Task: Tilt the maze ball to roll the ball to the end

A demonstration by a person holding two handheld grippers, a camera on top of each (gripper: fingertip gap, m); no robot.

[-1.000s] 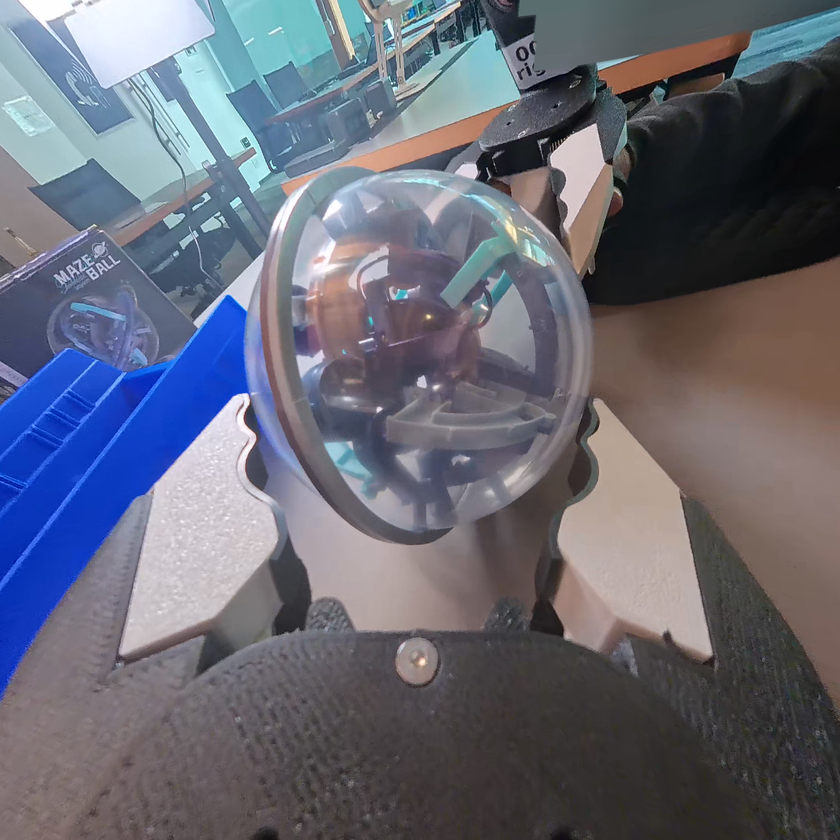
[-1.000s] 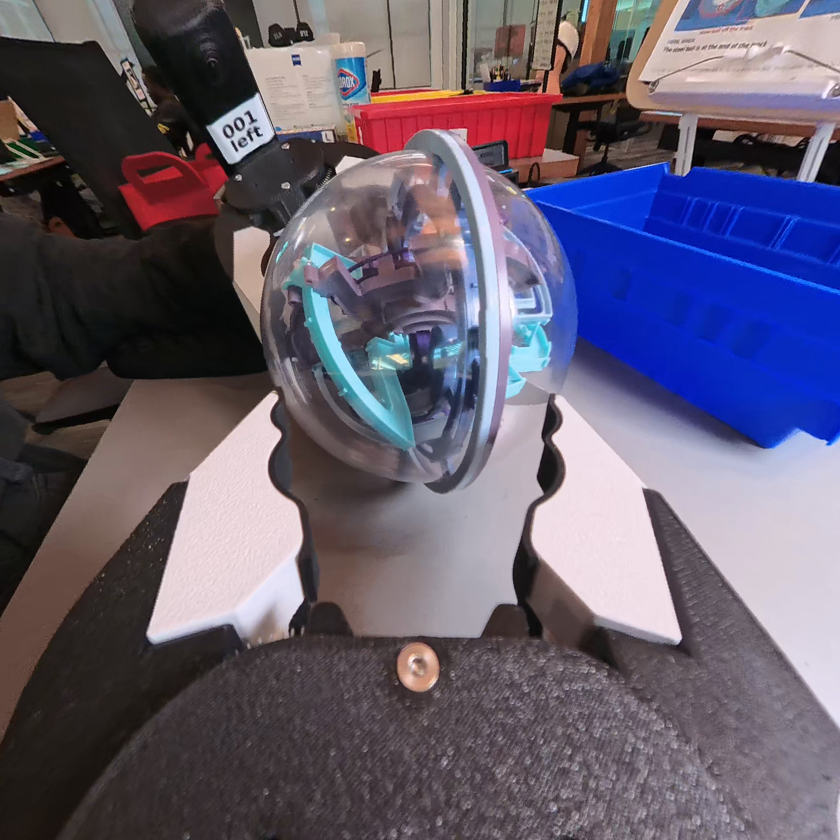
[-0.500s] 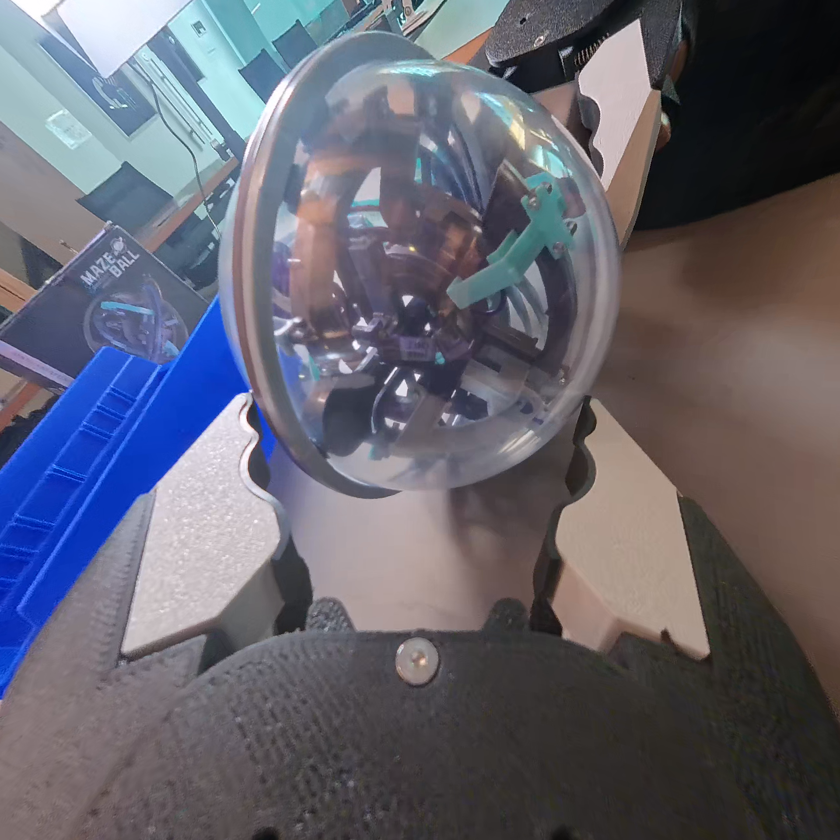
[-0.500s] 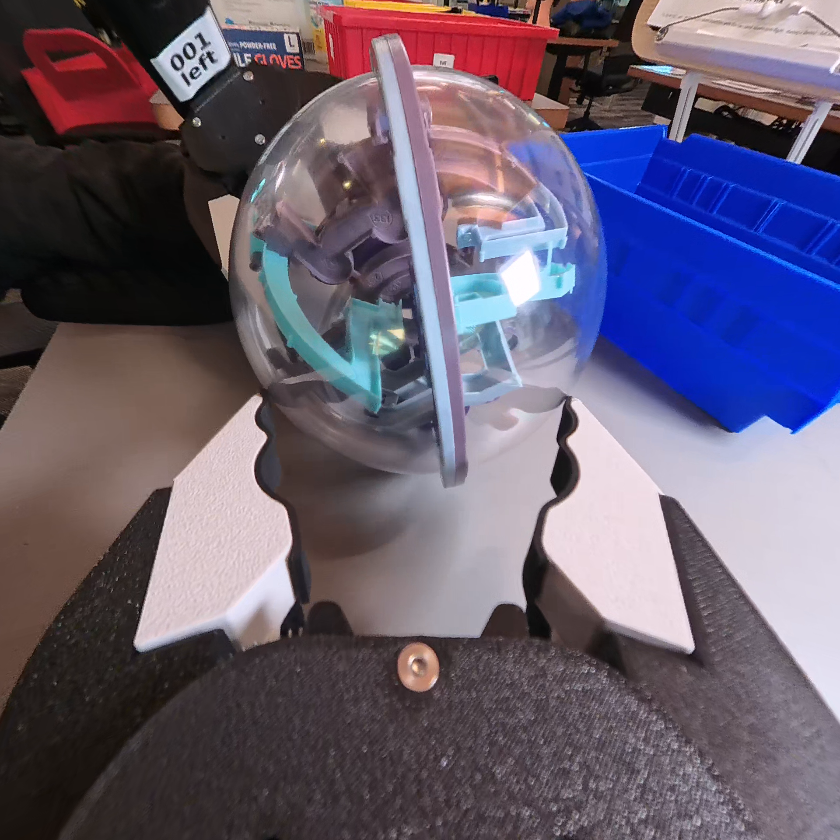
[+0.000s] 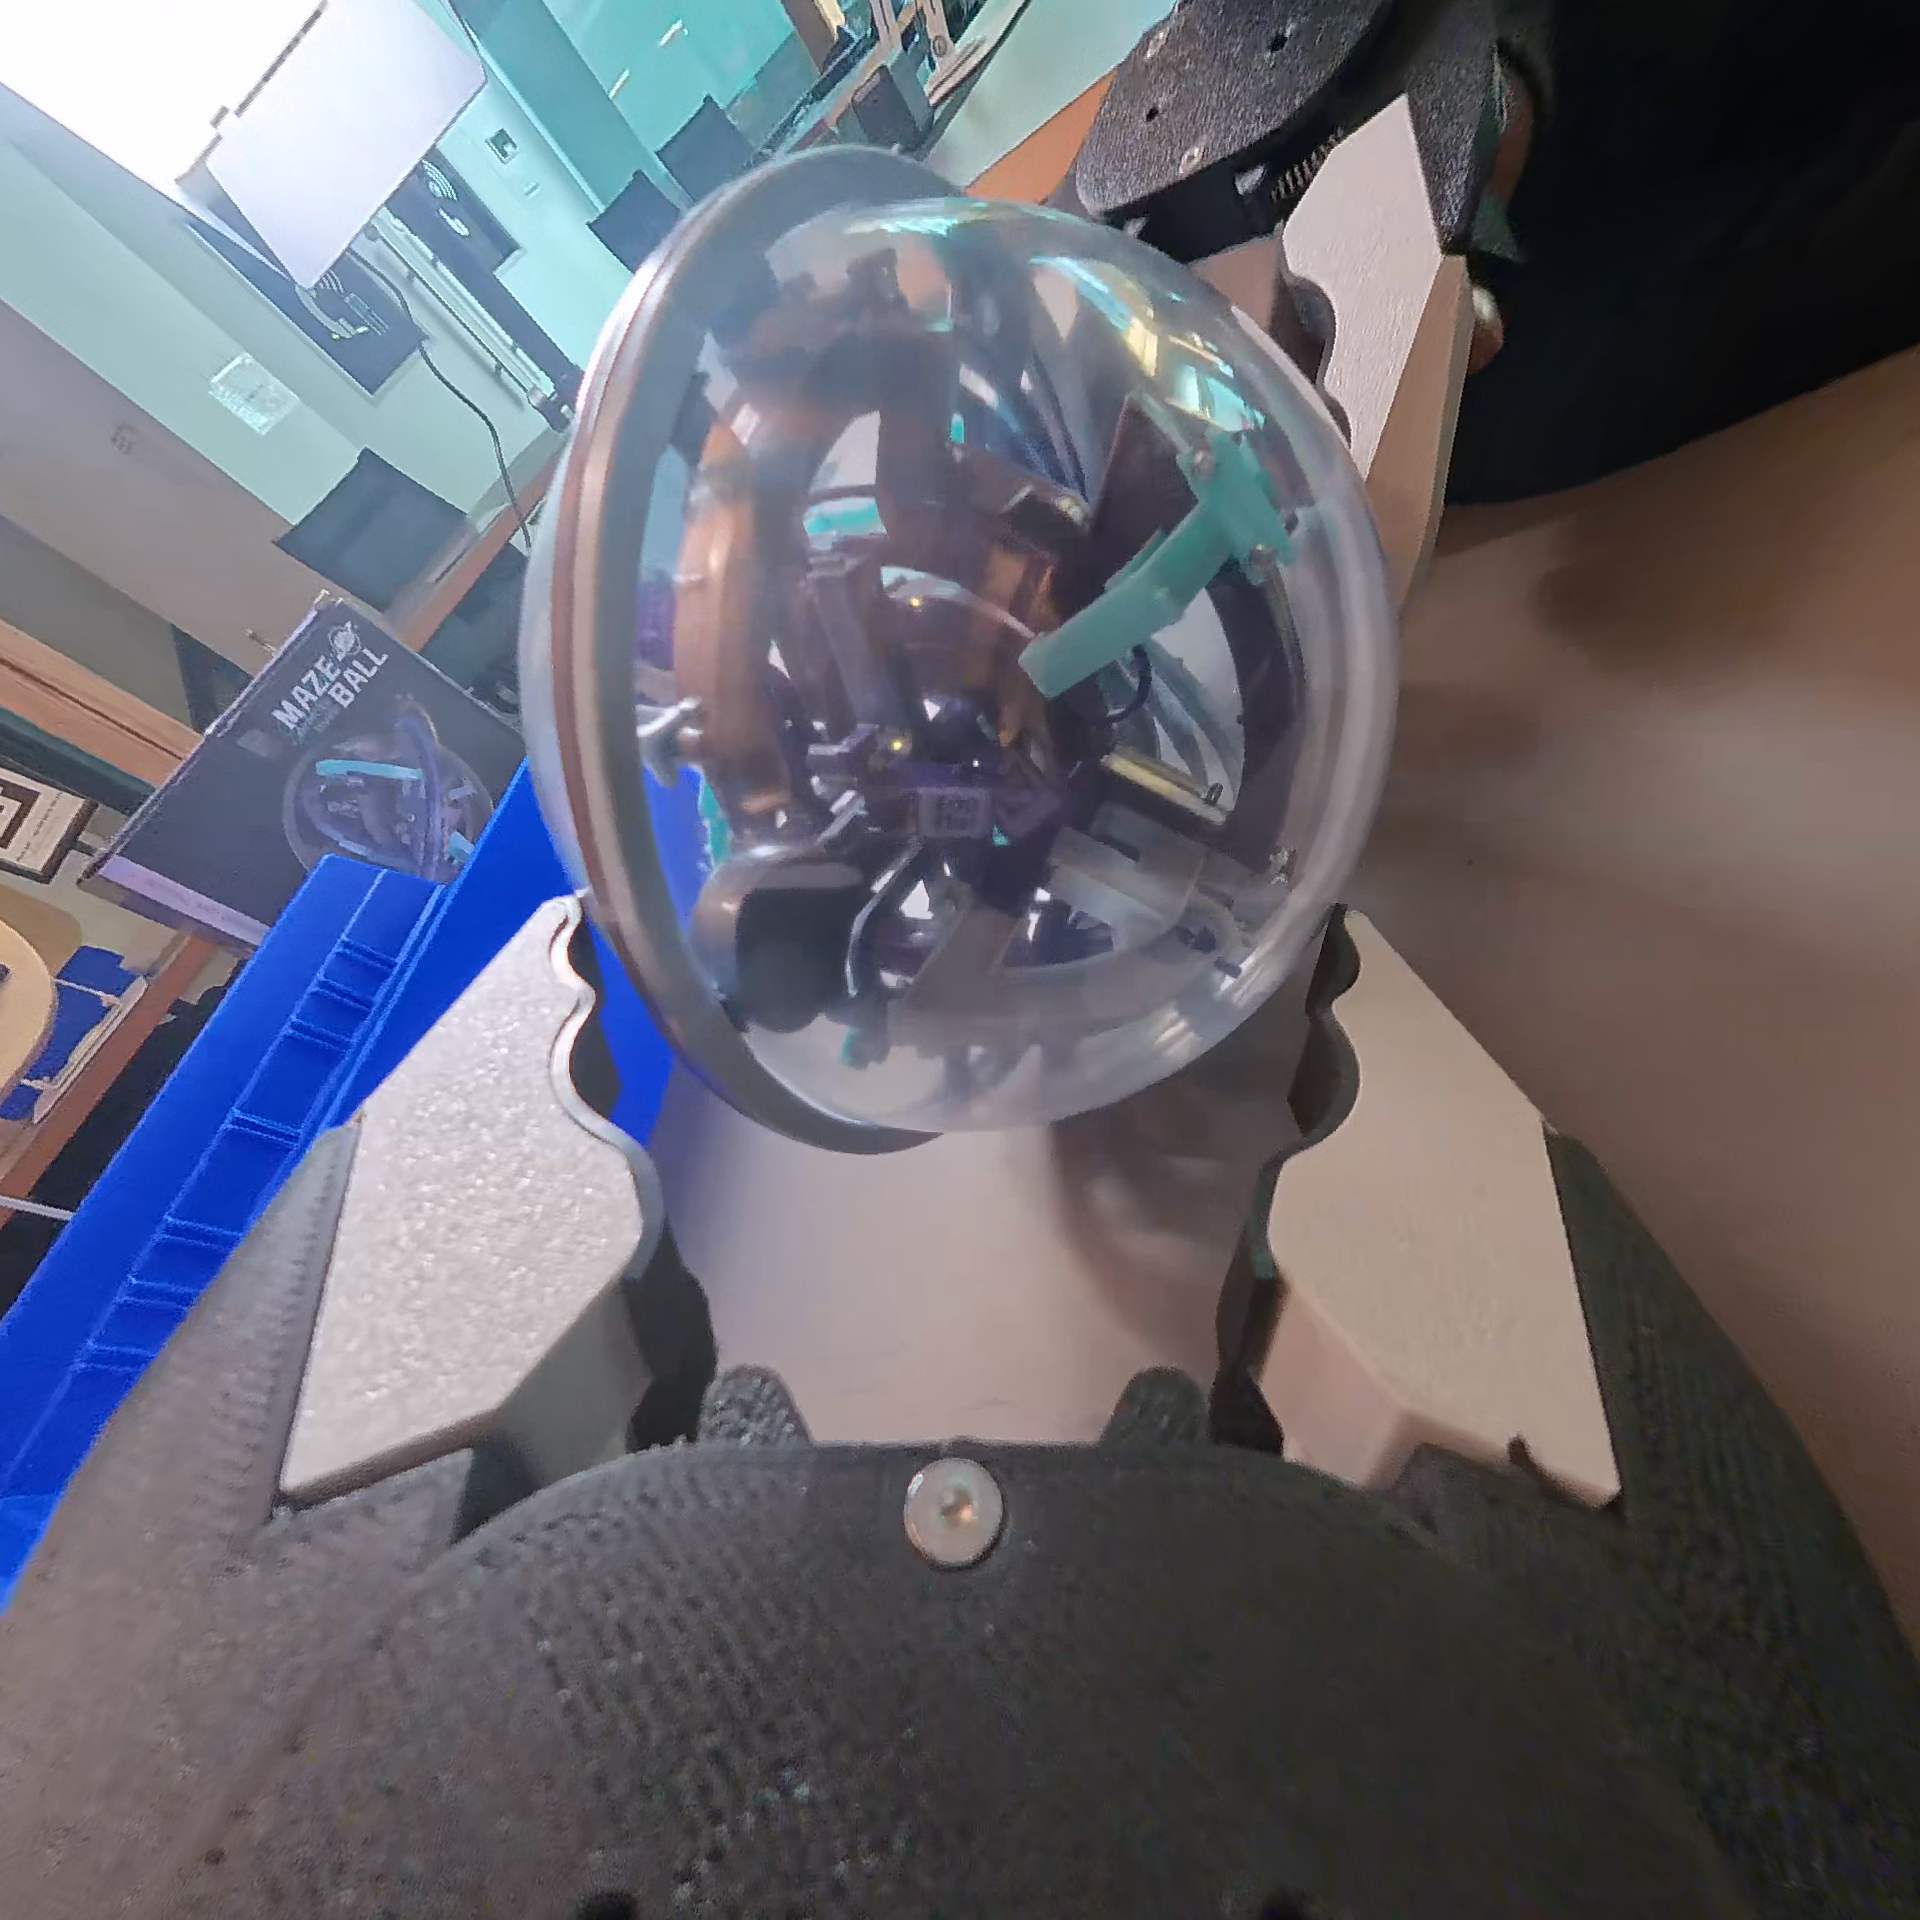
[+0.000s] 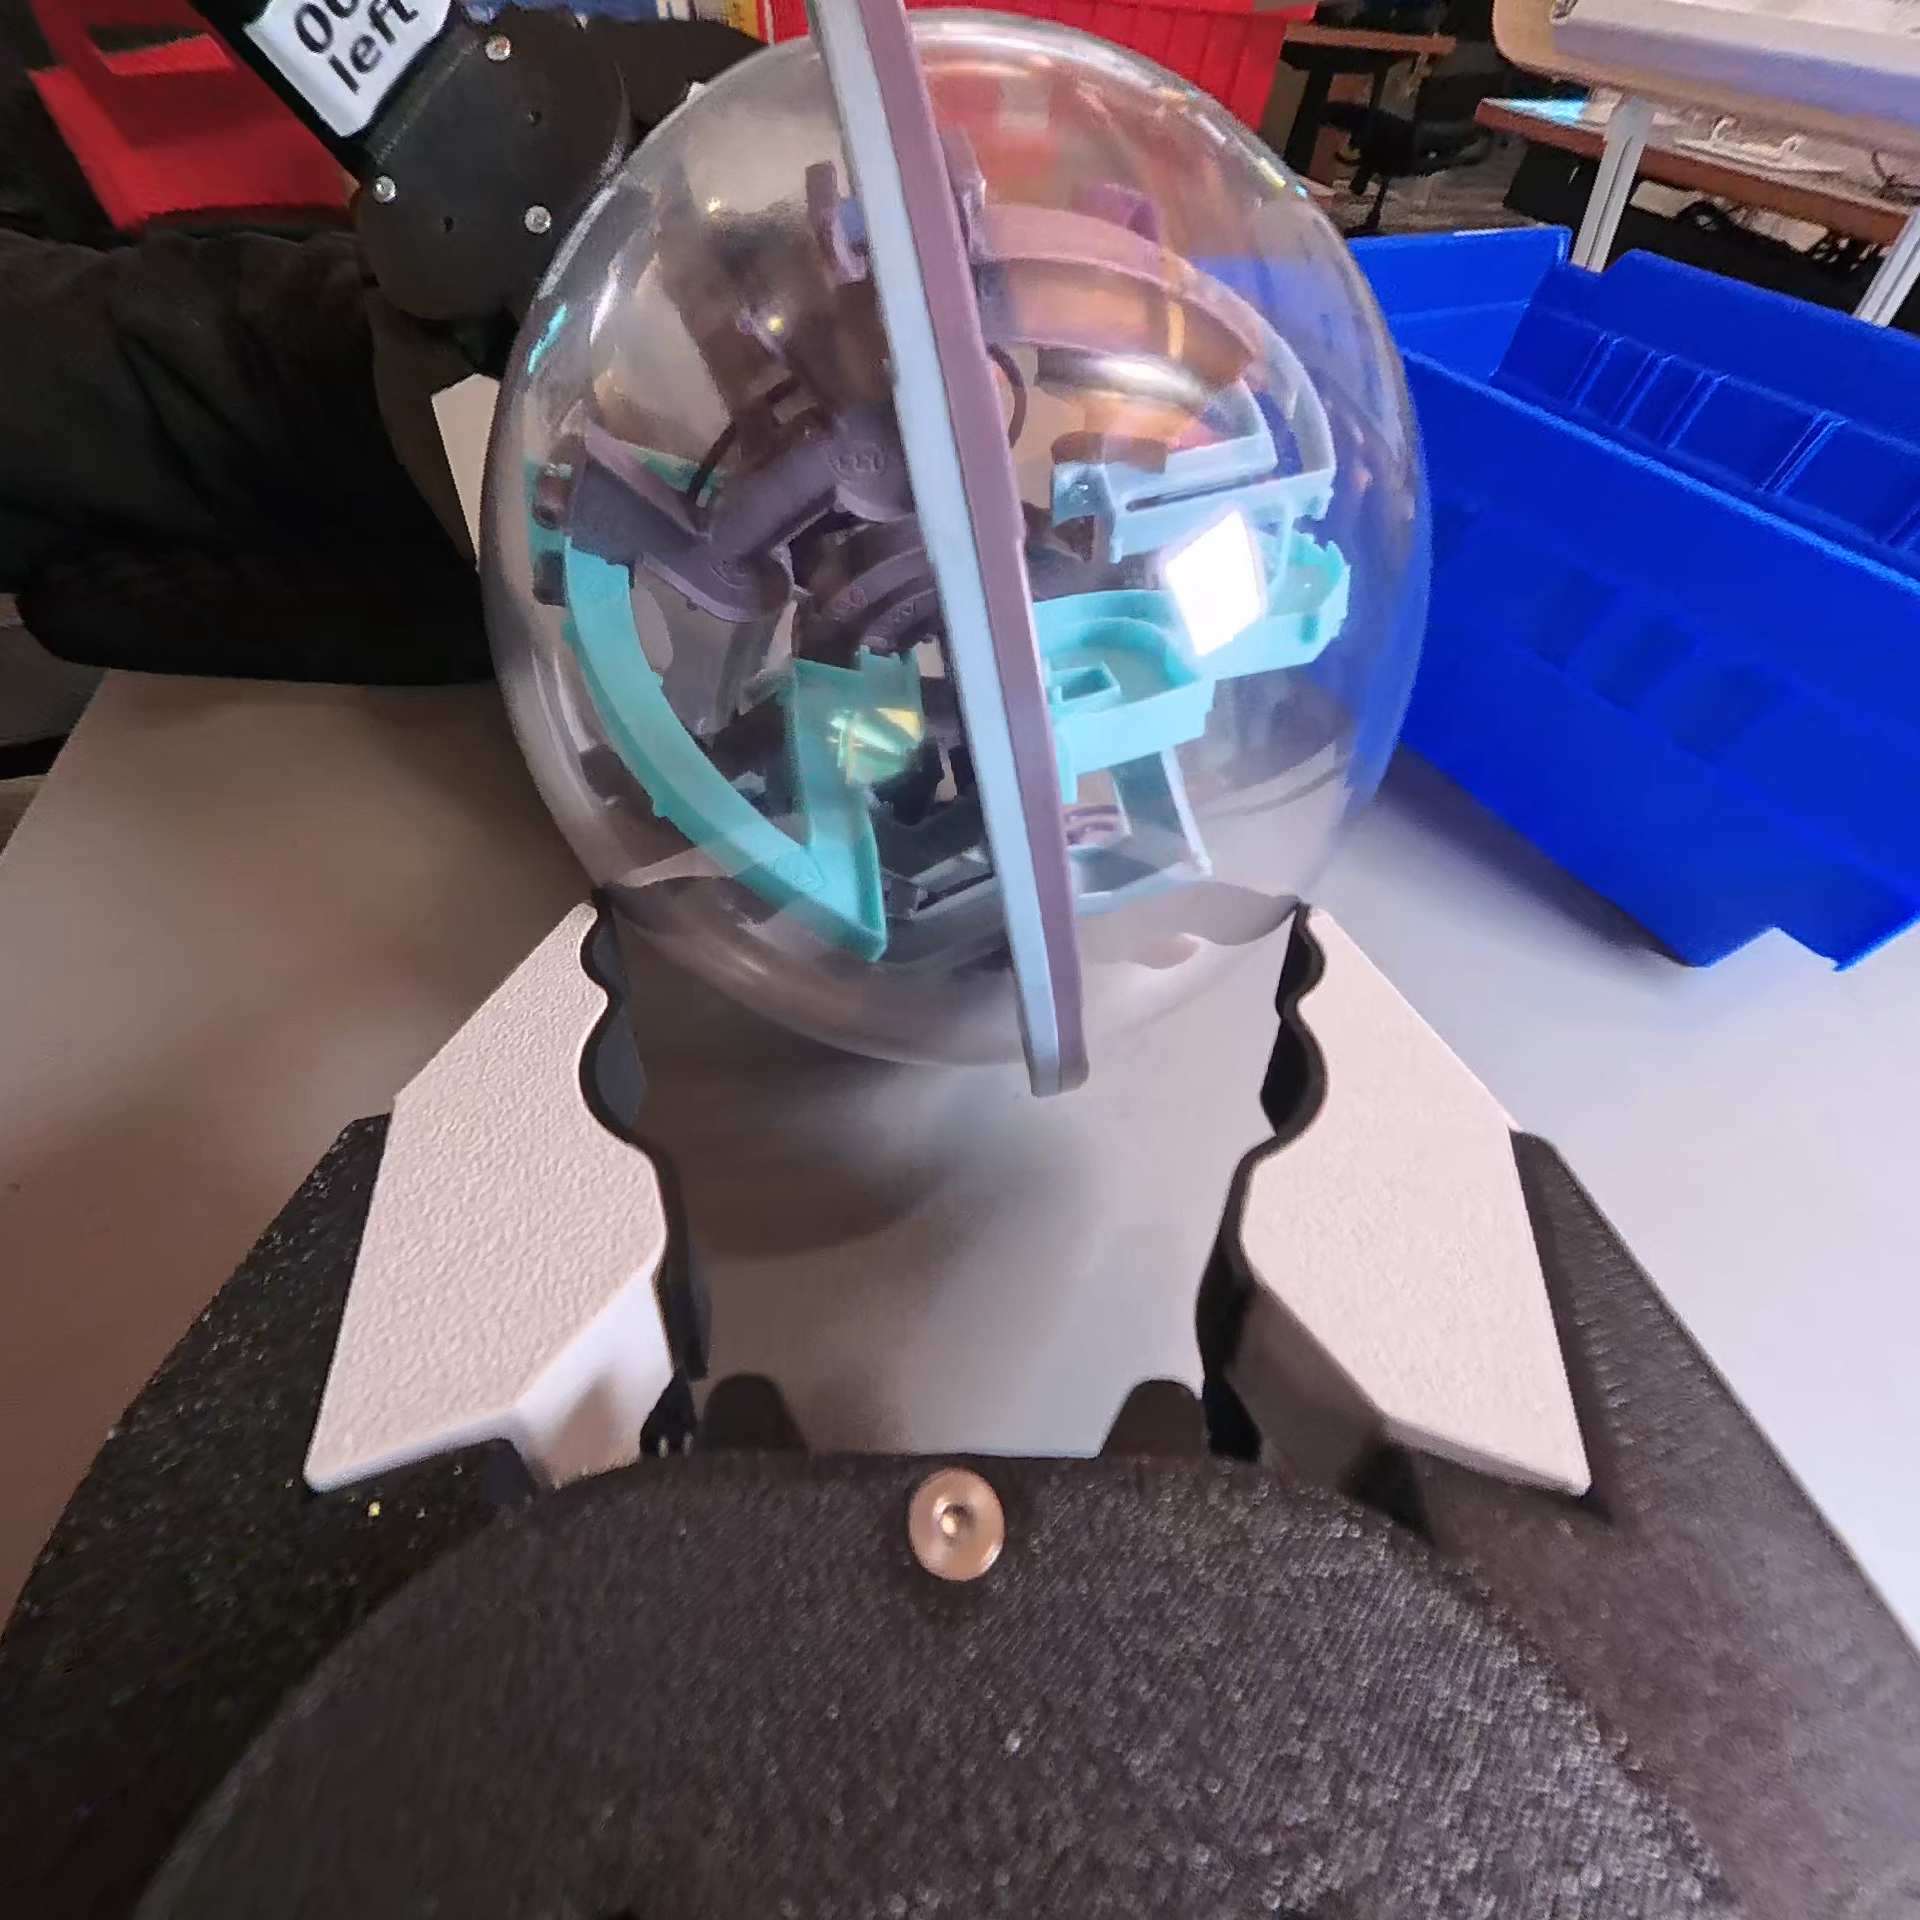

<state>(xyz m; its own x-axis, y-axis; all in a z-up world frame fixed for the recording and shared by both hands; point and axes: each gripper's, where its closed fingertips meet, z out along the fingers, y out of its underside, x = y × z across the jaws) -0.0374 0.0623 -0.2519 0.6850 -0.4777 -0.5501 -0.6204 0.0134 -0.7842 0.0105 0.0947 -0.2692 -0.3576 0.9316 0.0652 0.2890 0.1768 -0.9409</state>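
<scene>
Left wrist view is showing the maze ball [image 5: 966, 665] lifted off the table [image 5: 1683, 831], sitting between the wide-spread fingers of the left gripper [image 5: 956, 935]; both fingertips [image 5: 566, 940] are pressing on the lower flanks of the clear sphere, so this gripper is clamping it; the grey equator ring is leaning toward 11 o'clock. From the right wrist view, the right gripper [image 6: 951, 925] is doing the same from the opposite side, its jaws spread wide and its tips [image 6: 597, 925] meeting the shell at 8 and 4 o'clock, the ring running almost from 12 to 6 o'clock. A blue bin [image 6: 1683, 582] is standing near, at 3 o'clock of the sphere in that view; a dark printed box [image 5: 301, 769] is leaning behind it.

I cannot make out the small steel ball inside among the teal and purple tracks; to tilt well, both hands should probably be turning together, slowly, keeping even pressure so the slick shell is not slipping, and pausing until the ball is settling on its track.
</scene>
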